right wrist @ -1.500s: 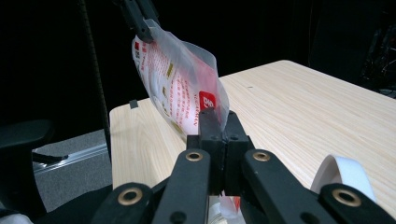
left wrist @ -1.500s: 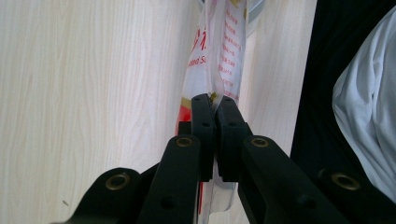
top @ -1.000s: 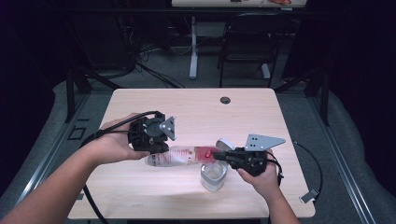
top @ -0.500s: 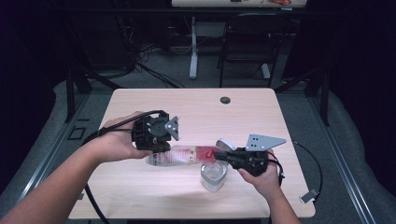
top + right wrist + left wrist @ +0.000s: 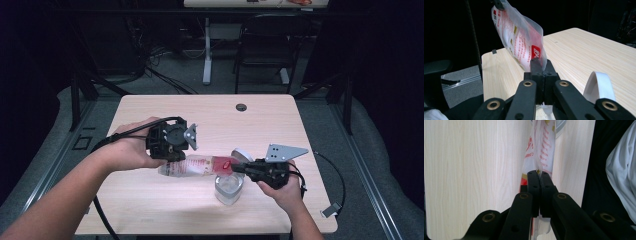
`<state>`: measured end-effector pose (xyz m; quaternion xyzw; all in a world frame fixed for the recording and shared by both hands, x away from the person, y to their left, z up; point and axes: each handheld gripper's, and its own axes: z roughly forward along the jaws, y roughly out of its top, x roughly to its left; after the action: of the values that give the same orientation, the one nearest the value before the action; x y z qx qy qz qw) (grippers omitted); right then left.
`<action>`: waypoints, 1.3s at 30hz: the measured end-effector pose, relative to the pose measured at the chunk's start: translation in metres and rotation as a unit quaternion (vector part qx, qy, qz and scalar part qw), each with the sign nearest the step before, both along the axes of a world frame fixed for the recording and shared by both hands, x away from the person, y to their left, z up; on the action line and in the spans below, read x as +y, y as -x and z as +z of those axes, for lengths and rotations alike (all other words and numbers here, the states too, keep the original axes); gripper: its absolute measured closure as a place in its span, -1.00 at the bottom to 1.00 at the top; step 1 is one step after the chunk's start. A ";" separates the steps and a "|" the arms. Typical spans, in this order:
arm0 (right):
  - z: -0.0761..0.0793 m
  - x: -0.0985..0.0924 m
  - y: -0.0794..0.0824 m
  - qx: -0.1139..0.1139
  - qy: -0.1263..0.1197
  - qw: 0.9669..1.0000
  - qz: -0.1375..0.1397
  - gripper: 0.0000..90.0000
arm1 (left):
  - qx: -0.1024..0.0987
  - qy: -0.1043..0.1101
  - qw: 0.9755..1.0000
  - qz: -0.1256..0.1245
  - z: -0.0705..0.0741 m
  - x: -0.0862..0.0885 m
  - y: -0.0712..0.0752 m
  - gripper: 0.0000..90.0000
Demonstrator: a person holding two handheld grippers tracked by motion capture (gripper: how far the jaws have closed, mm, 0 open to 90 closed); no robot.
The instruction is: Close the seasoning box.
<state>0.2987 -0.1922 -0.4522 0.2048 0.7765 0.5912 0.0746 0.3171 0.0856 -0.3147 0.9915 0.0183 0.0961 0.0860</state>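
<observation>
A clear plastic packet [image 5: 200,165] with red print hangs stretched level between my two grippers, just above the wooden table [image 5: 215,120]. My left gripper [image 5: 172,161] points down and is shut on the packet's left end; in the left gripper view its jaws [image 5: 539,176] pinch the packet [image 5: 541,150]. My right gripper [image 5: 235,168] is shut on the right end, near a red patch; the right gripper view shows the jaws [image 5: 540,63] clamped on the packet [image 5: 521,37]. A clear glass cup [image 5: 229,188] stands on the table under the packet's right end.
A white round lid [image 5: 243,154] lies just behind the cup and appears beside my right jaws as a white ring [image 5: 599,85]. A dark grommet hole [image 5: 241,107] sits near the table's far edge. A chair [image 5: 265,45] and desk legs stand beyond the table.
</observation>
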 end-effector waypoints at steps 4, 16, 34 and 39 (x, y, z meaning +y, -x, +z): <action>0.000 -0.001 0.001 0.001 0.002 1.000 -0.003 1.00 | 0.001 -0.004 1.000 -0.001 0.001 -0.002 0.000 0.99; -0.001 -0.001 0.001 0.003 -0.003 1.000 -0.002 1.00 | 0.001 -0.010 1.000 -0.003 0.002 -0.005 0.000 1.00; -0.001 -0.001 0.001 -0.003 0.001 1.000 -0.006 1.00 | 0.007 -0.017 1.000 -0.004 0.003 -0.008 -0.002 1.00; -0.001 -0.002 0.001 -0.004 0.004 1.000 -0.009 1.00 | 0.007 -0.017 1.000 -0.003 0.004 -0.008 -0.003 1.00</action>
<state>0.2972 -0.1937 -0.4532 0.2093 0.7769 0.5879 0.0835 0.3197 0.0773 -0.3111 0.9935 0.0142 0.0890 0.0691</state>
